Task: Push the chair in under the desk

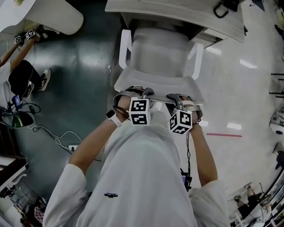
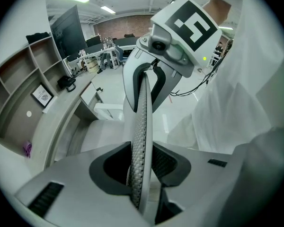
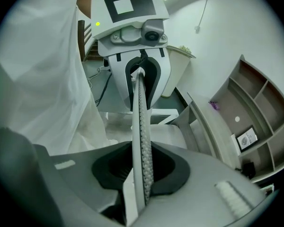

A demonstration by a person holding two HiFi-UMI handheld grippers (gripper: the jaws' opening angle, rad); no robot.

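Chair (image 1: 154,56): white, its seat partly under the desk (image 1: 180,4). Backrest rim (image 2: 142,122), thin and perforated, runs straight up between the jaws of the left gripper (image 2: 142,171). Those jaws stand narrow, with the dark pads pressing on both faces of the rim. Right gripper (image 3: 143,171): the same hold, jaws drawn in onto the rim. The two grippers sit side by side on the rim, near each other but apart. The seat lies beyond the jaw tips, and the desk is farther ahead of them.
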